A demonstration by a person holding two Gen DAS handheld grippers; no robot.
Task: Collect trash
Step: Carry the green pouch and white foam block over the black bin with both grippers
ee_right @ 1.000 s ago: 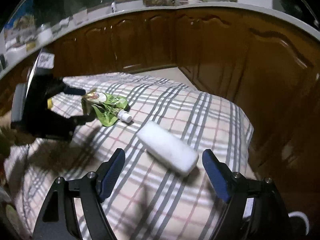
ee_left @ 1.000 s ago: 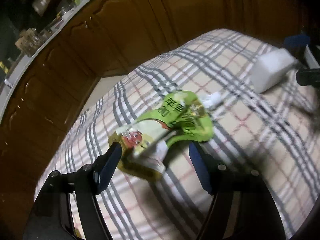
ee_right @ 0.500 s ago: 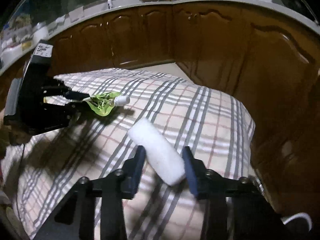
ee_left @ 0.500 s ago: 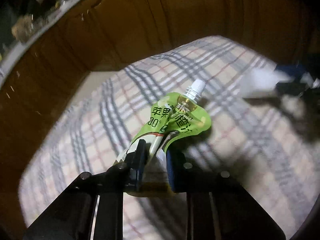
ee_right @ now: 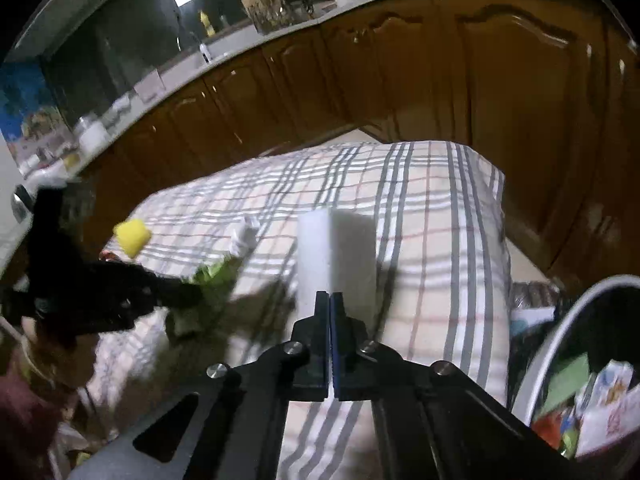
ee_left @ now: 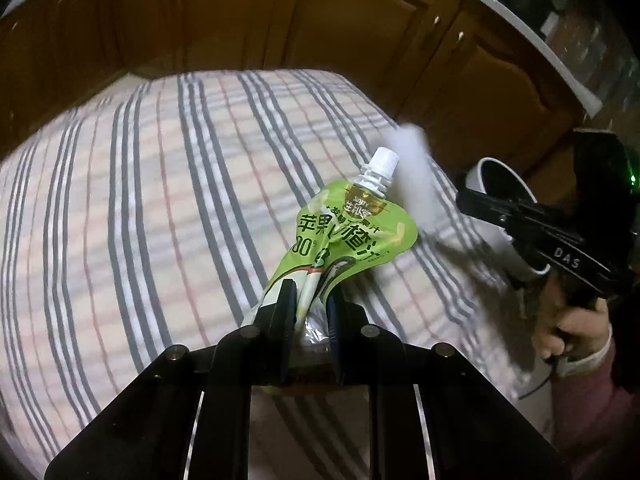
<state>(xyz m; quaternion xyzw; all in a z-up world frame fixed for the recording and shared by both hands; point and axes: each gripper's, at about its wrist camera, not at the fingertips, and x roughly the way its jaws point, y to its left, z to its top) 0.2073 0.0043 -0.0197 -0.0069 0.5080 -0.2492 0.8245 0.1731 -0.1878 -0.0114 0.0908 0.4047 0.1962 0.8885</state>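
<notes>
Each fisheye sits just behind its gripper's fingers, looking steeply down along them at the plaid cloth [ee_left: 160,208], cabinets across the top of frame. Both share the cloth, the pouch [ee_left: 352,232] and the white block [ee_right: 336,252]; each shows the other gripper at its edge.

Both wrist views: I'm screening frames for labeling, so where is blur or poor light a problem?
Left wrist view: green pouch sharp, white foam block smeared, corners dark. Right wrist view: left gripper and pouch blurred, foam block soft-edged, window glare at top.
</notes>
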